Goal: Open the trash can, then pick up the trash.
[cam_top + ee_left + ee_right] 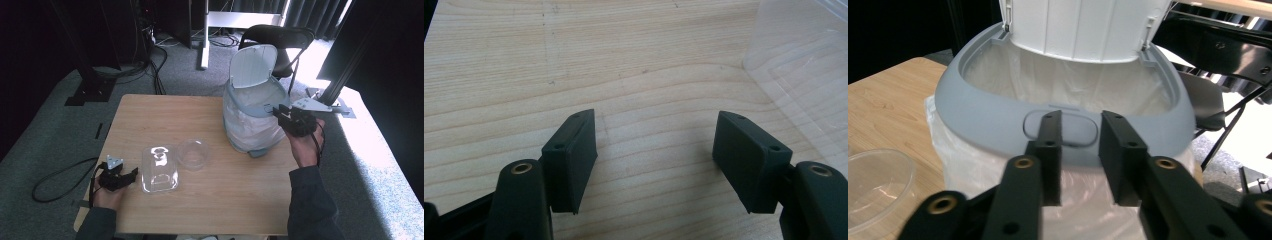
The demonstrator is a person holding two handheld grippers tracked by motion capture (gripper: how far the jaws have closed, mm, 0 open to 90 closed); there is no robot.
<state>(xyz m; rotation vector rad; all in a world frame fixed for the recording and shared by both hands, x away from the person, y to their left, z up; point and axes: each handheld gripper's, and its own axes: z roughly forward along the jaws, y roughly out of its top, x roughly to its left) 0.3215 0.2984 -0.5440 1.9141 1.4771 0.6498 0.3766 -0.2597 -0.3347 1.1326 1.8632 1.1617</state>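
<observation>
Pale wood-grain table (200, 210). Grey-rimmed bin (254, 107) at 2 o'clock, white lid up, crinkly liner. Clear rectangular plastic container (159, 169) at 7 o'clock. Right gripper (283, 114) at bin rim, jaws narrowly parted, empty. Left gripper (131, 176) wide apart, empty, beside container.

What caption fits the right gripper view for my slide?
Right gripper at the grey rim of the open bin, its jaws slightly apart.

Looks like a lab recording bay: black curtains (45, 30) all round, aluminium rig posts (345, 75) bolted to grey carpet (60, 120), cables (155, 65) trailing behind a lone wooden table (165, 115).
</observation>
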